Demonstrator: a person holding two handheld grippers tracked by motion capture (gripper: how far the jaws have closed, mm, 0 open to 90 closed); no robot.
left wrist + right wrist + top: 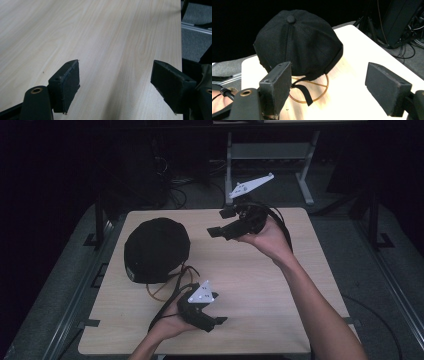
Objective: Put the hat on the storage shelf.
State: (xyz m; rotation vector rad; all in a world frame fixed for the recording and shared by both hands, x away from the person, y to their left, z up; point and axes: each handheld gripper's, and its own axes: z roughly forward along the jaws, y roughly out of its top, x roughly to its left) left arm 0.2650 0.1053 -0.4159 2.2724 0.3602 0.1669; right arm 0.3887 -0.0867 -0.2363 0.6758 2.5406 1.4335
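A black cap [156, 249] rests on a thin wire stand [161, 292] on the left half of the wooden table [260, 285]. My right gripper [219, 222] is held above the back middle of the table and points left at the cap, apart from it. In the right gripper view the cap [297, 41] and its strap over the wire stand [312, 96] lie beyond my right gripper [328, 75], which is open and holds nothing. My left gripper [219, 309] sits low near the front edge, pointing right. In its own view my left gripper [116, 72] is open over bare wood [100, 37].
Behind the table stands a grey metal frame [305, 175], with cables on the dark floor [175, 190]. Metal rails [75, 290] run along the table's left side. The table's right edge [180, 37] drops to grey floor.
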